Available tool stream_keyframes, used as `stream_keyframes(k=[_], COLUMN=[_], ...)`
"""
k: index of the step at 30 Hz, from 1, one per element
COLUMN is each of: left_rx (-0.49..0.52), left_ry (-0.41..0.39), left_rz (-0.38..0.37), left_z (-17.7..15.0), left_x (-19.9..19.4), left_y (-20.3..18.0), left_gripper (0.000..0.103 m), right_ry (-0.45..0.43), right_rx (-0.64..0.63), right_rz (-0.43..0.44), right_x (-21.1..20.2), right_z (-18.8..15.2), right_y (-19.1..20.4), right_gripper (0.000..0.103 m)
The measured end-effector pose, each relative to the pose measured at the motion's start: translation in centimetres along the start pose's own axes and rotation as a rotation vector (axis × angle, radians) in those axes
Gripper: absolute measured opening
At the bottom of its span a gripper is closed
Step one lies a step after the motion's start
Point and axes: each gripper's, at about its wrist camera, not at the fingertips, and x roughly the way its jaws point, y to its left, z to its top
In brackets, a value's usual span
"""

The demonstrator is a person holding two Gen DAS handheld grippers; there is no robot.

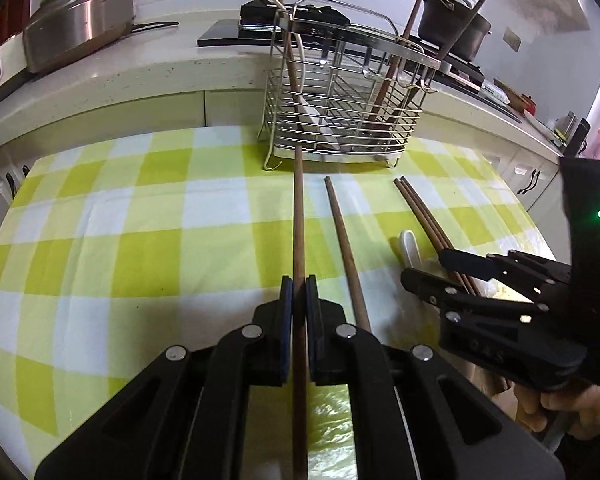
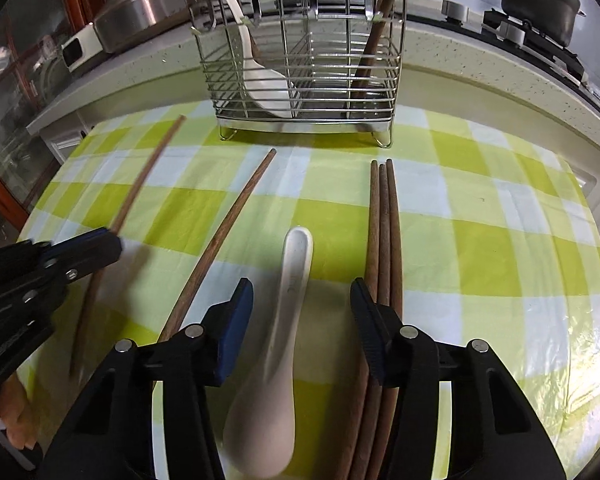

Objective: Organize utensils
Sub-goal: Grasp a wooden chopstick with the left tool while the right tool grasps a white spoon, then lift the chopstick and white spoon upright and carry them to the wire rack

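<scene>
**Chopstick pinched on the left, spoon between spread fingers on the right**

Chopstick (image 1: 299,240) sits pinched between the left gripper (image 1: 299,292), whose fingers are pressed together on its shaft, the tip aimed toward the wire caddy (image 1: 340,92) at the far edge of the checked desk (image 1: 140,240). Its near end runs out of view below the gripper. A white spoon (image 2: 284,320) lies on the desk between the spread fingers of the right gripper (image 2: 300,300), untouched; its bowl is partly cut off at the frame's bottom. A loose chopstick (image 2: 224,232) lies to the spoon's left, a bundle of three chopsticks (image 2: 384,232) against the right finger. Both grippers tilt downward. Only fingertips of the person's hands show. Inside the caddy stand another white spoon (image 2: 260,80) and more chopsticks (image 2: 374,36).
</scene>
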Motion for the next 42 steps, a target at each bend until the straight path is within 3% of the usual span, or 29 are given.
stream_keyframes(k=[2,7,15,30,42], left_rx=[-0.006,-0.02,-0.025,-0.024,-0.014], left_ry=[-0.005,-0.01,-0.018,-0.095,-0.22], left_rz=[-0.005,-0.007,-0.003,0.014,0.064], left_z=[-0.1,-0.1,-0.2,0.7,1.0], left_x=[-0.1,-0.2,-0.6,-4.1,-8.1], left_y=[0.3,0.8,0.9,0.1,-1.0], left_gripper=[0.006,0.006,0.006,0.006,0.006], right_ry=[0.001,-0.009,-0.05,-0.202,-0.254], right_rx=[-0.007,-0.021,-0.02,-0.011,-0.012], right_rz=[-0.017,-0.041,0.001,0.015,0.018], right_x=[0.3,0.5,-0.7,-7.7,-10.3], right_z=[0.1,0.2,0.0,0.9,0.3], right_y=[0.1,0.2,0.3,-0.2,-0.4], right_gripper=[0.045,0.021,0.018,0.018,0.018])
